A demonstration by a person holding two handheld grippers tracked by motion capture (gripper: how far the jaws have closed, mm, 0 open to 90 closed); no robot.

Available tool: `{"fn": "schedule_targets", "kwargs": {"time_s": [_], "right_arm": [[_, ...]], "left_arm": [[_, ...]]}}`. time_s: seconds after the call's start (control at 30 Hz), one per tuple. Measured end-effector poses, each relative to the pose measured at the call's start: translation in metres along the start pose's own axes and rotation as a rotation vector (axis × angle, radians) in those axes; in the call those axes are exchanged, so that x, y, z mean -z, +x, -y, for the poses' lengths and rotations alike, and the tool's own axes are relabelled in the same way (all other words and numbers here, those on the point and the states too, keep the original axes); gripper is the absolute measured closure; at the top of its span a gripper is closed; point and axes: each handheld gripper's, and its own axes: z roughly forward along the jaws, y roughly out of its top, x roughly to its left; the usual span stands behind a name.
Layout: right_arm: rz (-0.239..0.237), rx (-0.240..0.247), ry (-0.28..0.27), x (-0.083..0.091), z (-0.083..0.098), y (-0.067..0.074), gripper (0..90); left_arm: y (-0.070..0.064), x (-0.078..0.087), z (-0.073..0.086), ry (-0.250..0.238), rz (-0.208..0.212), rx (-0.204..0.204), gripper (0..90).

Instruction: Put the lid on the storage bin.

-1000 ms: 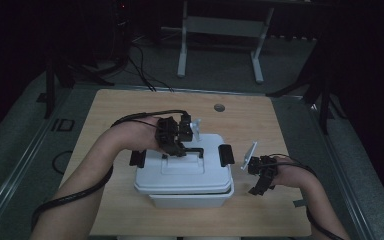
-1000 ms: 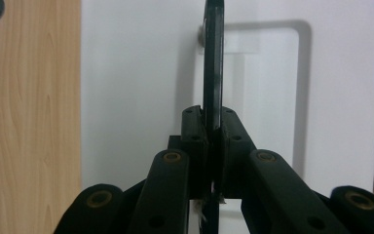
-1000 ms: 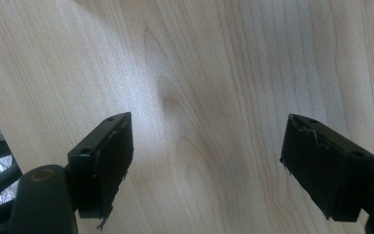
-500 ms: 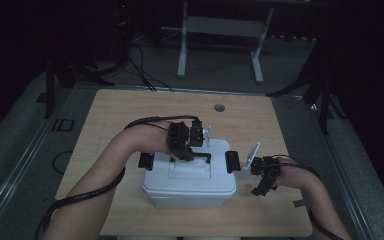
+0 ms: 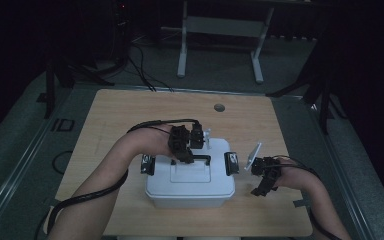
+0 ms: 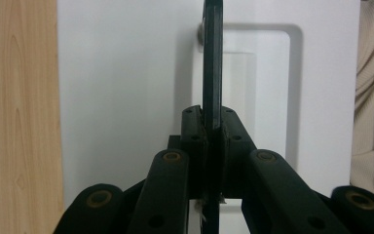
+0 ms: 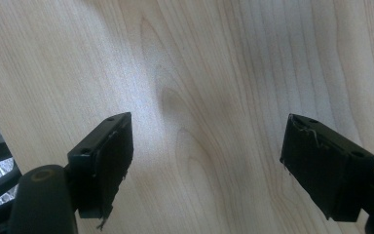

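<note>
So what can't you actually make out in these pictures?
- Inside of the white box: the lid covers it in the high view.
- Black side latches: too small there to tell fastened or loose.
- Far end of the black handle: cut off by the left claw view's top edge.

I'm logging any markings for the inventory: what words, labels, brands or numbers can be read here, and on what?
None can be read.
White box: lid plain, no label seen.
Black handle, held by the left gripper: no marking.
Table: bare wood grain.
Right gripper: pads unmarked.
</note>
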Motion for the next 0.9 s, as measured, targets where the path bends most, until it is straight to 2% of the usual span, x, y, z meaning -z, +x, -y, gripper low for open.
{"fn": "schedule_targets", "kwargs": {"time_s": [0.17, 0.3, 0.37, 0.43, 0.47, 0.53, 0.67, 0.73, 0.83, 0.87, 0.9], "right_arm": [[0.005, -0.003, -0.011, -0.001, 0.002, 0.0, 18.9], [0.009, -0.013, -0.027, 0.001, 0.002, 0.0, 18.9], [0.011, -0.017, -0.036, 0.002, 0.003, 0.0, 18.9], [0.013, -0.024, -0.052, 0.003, 0.004, 0.0, 18.9], [0.015, -0.026, -0.06, 0.003, 0.005, 0.0, 18.9], [0.019, -0.038, -0.075, 0.004, 0.006, -0.001, 18.9], [0.037, -0.06, -0.102, 0.004, 0.008, -0.001, 18.9], [0.046, -0.068, -0.128, 0.005, 0.009, -0.001, 18.9], [0.062, -0.084, -0.148, 0.005, 0.011, -0.002, 18.9], [0.067, -0.091, -0.156, 0.005, 0.011, -0.002, 18.8], [0.071, -0.096, -0.164, 0.005, 0.012, -0.002, 18.9]], "left_arm": [[0.003, -0.003, 0.002, -0.014, 0.011, 0.013, 83.7], [0.003, -0.003, 0.004, -0.025, -0.007, 0.008, 82.9], [0.004, -0.003, 0.006, -0.033, -0.017, 0.023, 74.0], [0.005, -0.005, 0.01, -0.027, -0.054, 0.035, 62.4], [0.006, -0.006, 0.012, -0.019, -0.056, 0.045, 59.6], [0.007, -0.006, 0.016, -0.041, -0.057, 0.069, 52.3], [0.01, -0.006, 0.025, -0.082, -0.02, 0.132, 35.9], [0.01, -0.007, 0.03, -0.08, -0.014, 0.14, 27.9], [0.01, -0.01, 0.037, -0.08, -0.011, 0.152, 20.6], [0.01, -0.01, 0.04, -0.086, -0.008, 0.155, 16.3], [0.01, -0.01, 0.043, -0.102, 0.002, 0.156, 16.2]]}}
